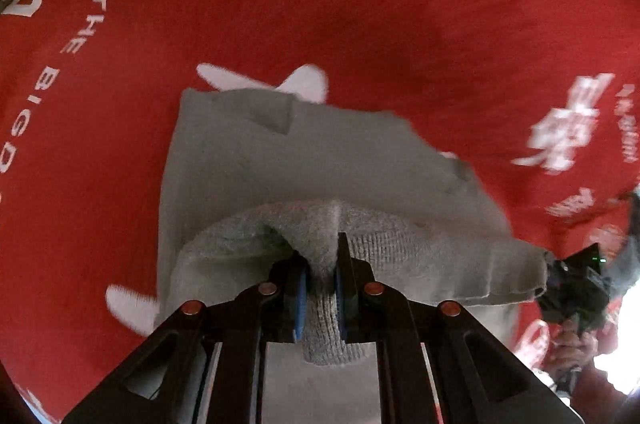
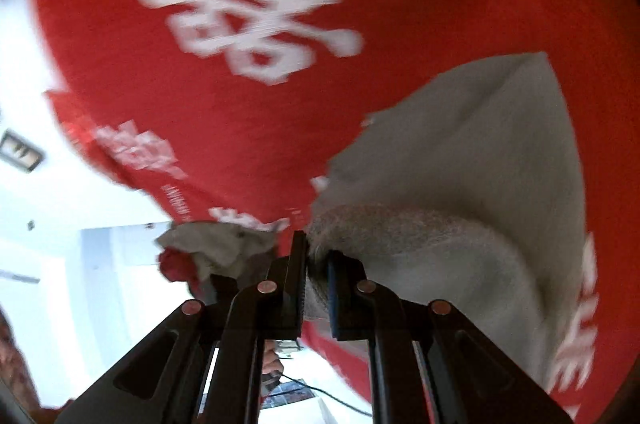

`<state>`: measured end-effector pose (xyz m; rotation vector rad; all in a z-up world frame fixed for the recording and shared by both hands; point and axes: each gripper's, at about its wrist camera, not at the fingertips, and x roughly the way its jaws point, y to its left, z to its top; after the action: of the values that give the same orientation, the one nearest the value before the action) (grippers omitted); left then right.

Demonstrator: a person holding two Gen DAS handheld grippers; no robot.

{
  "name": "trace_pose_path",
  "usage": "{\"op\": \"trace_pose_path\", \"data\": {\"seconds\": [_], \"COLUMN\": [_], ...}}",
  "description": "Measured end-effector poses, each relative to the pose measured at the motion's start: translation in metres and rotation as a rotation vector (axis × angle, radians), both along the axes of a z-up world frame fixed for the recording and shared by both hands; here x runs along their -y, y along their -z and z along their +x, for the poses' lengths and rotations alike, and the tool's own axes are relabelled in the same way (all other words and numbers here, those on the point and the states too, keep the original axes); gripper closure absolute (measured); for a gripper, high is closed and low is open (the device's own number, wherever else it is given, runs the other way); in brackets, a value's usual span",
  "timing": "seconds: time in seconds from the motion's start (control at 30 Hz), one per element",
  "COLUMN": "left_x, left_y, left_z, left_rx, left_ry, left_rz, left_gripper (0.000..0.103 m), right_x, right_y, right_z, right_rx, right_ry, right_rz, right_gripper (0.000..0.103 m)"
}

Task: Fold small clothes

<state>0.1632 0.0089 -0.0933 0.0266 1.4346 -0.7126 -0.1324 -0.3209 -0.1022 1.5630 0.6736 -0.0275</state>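
Observation:
A small grey garment (image 1: 304, 159) with a ribbed knit band hangs over a red cloth (image 1: 360, 3) printed with white lettering. My left gripper (image 1: 322, 264) is shut on the ribbed band, which is pinched between the blue pads. The right gripper (image 1: 572, 288) shows at the right edge of the left wrist view, holding the garment's other corner. In the right wrist view my right gripper (image 2: 316, 264) is shut on the grey ribbed edge of the garment (image 2: 480, 163), lifted above the red cloth (image 2: 200, 103).
The red cloth's edge (image 2: 132, 179) runs along the left, with white floor (image 2: 60, 224) beyond it. Another bundle of grey and red cloth (image 2: 208, 248) lies near that edge. A person's hand (image 2: 272, 364) shows below the right gripper.

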Motion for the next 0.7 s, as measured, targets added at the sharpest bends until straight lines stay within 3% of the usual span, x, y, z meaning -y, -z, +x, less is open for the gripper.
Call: {"op": "trace_pose_path", "data": {"seconds": [0.1, 0.2, 0.23, 0.27, 0.33, 0.37, 0.43, 0.6, 0.7], "left_x": [0.005, 0.006, 0.004, 0.003, -0.002, -0.007, -0.01, -0.001, 0.02], "left_y": [0.011, -0.001, -0.011, -0.018, -0.036, -0.046, -0.05, -0.017, -0.002], "left_z": [0.005, 0.002, -0.002, -0.004, -0.009, -0.013, -0.014, -0.032, -0.038], "left_rx": [-0.001, 0.009, 0.028, 0.049, 0.117, 0.141, 0.113, -0.021, -0.063], "left_ry": [-0.017, -0.001, 0.011, 0.016, 0.013, 0.016, 0.034, 0.145, 0.168], "left_rz": [0.043, 0.063, 0.066, 0.074, 0.084, 0.084, 0.085, 0.105, 0.064], "left_gripper": [0.087, 0.086, 0.076, 0.055, 0.025, 0.023, 0.023, 0.023, 0.023], "right_x": [0.014, 0.02, 0.02, 0.019, 0.015, 0.011, 0.003, -0.012, -0.013], "right_y": [0.034, 0.043, 0.038, 0.033, 0.016, 0.009, 0.003, 0.016, 0.024], "right_z": [0.01, 0.008, 0.007, 0.006, 0.001, -0.002, -0.005, 0.001, 0.015], "right_rx": [-0.099, -0.137, -0.139, -0.134, -0.106, -0.086, -0.071, -0.08, -0.055], "right_ry": [0.013, 0.052, 0.054, 0.054, 0.041, 0.029, 0.006, -0.036, -0.016], "right_rz": [0.022, 0.059, 0.059, 0.052, 0.034, 0.041, 0.063, 0.107, 0.131], "right_gripper": [0.092, 0.086, 0.079, 0.064, 0.059, 0.059, 0.059, 0.059, 0.059]}}
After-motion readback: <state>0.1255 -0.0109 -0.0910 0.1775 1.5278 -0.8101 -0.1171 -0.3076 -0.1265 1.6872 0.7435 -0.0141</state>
